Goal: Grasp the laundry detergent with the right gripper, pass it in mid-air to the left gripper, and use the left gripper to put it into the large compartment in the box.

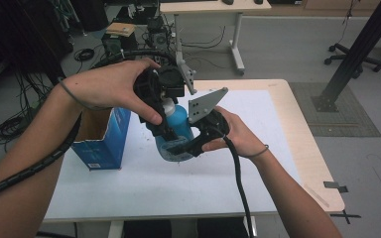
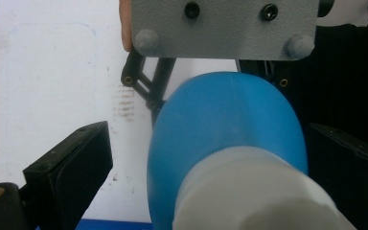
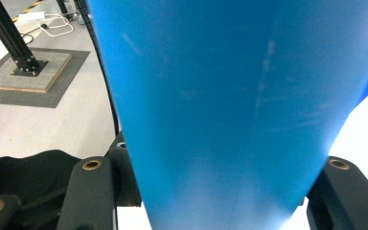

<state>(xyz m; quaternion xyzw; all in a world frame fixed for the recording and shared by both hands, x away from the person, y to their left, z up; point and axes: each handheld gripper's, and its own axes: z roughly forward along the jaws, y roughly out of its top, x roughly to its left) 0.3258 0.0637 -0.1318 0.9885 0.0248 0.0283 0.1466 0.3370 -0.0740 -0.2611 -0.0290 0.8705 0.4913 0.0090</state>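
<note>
Holding the blue bottle (image 1: 178,124) above the tabletop's (image 1: 258,168) middle, right gripper (image 1: 186,146) fingers clamped its body; left gripper (image 1: 161,116) fingers stood open around the white cap (image 2: 249,191). Best: close squarely on cap, keep body steady, then twist.

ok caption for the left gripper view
Blue bottle with white cap sits between the left gripper's open fingers.

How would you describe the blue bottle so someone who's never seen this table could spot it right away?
Start at the white-topped table and find the open blue box near its left edge. Just right of the box, above the table's middle, the blue bottle sits between both grippers. Its white cap and rounded blue body set it apart from the square box.
</note>
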